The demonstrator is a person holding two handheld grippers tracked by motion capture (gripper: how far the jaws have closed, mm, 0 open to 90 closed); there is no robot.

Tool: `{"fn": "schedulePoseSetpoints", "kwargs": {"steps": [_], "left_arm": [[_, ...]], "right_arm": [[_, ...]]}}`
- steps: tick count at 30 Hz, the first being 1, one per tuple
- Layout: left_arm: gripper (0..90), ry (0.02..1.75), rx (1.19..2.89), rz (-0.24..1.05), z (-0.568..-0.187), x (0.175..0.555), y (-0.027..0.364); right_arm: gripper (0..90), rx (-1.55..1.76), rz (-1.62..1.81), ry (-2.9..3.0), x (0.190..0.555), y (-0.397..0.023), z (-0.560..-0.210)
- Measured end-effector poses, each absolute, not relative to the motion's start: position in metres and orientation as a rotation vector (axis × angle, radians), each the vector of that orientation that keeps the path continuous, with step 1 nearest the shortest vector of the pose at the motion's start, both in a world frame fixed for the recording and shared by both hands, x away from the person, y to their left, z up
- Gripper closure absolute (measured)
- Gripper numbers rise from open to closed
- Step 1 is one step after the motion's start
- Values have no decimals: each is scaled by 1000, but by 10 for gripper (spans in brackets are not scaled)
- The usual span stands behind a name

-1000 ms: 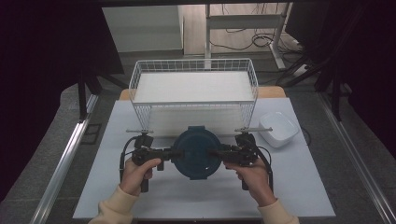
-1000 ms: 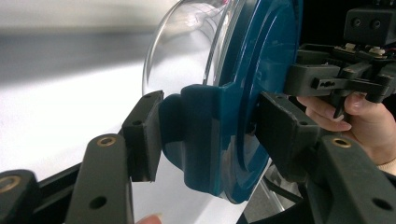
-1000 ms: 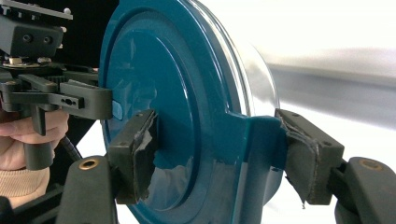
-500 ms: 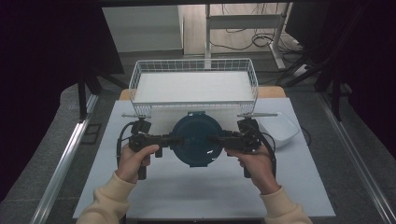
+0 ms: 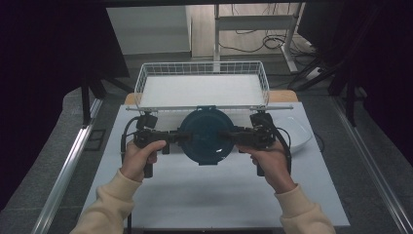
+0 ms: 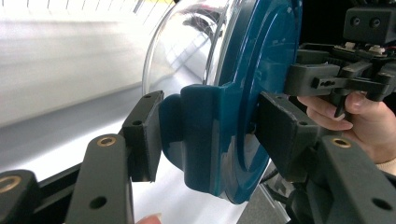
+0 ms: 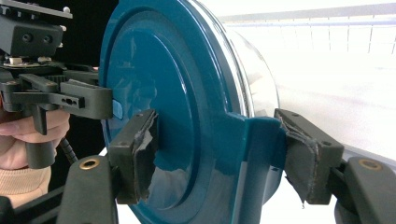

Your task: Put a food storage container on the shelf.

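The round container with a dark teal plastic lid and clear glass body (image 5: pixel 205 136) sits at the centre of the high view, just below the near rim of the white wire basket (image 5: pixel 201 73), and is held between the two grippers. In the high view its teal lid faces the camera. Two teal latch tabs project from the lid's edge, one toward each gripper.

The left gripper (image 5: pixel 171 137) approaches from the left of the frame. In the left gripper view its jaws are clamped on the left latch tab (image 6: pixel 201 140): one pad presses the tab's glass-side face, the other bears on the lid face. The clear glass body (image 6: pixel 187 42) curves away at upper centre of that view.

The right gripper (image 5: pixel 234 137) approaches from the right of the frame. In the right gripper view its jaws are clamped on the right latch tab (image 7: pixel 257 154), with one worn pad on the lid face and the other on the tab's far side.

Each gripper is carried by a hand in a cream sleeve: the left hand (image 5: pixel 140 157) at lower left, the right hand (image 5: pixel 271 163) at lower right.

The white table mat (image 5: pixel 204 195) spans the lower half of the high view. A white oval dish (image 5: pixel 296 132) lies on the mat right of the right gripper, near it but apart.
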State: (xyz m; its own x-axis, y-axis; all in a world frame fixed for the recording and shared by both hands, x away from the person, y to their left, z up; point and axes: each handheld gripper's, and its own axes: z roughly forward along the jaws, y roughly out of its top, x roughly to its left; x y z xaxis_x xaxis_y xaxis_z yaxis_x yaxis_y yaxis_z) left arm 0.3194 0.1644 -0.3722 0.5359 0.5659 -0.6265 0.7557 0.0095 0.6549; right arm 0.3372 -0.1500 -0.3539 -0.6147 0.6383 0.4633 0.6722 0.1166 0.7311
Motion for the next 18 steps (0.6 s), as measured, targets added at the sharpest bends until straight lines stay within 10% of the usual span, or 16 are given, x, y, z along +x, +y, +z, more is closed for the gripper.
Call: {"fn": "schedulePoseSetpoints", "kwargs": {"steps": [18], "left_arm": [[432, 1111, 1644, -175, -331, 335, 176]], "right_arm": [[337, -1326, -1559, -2357, 356, -139, -311]]}}
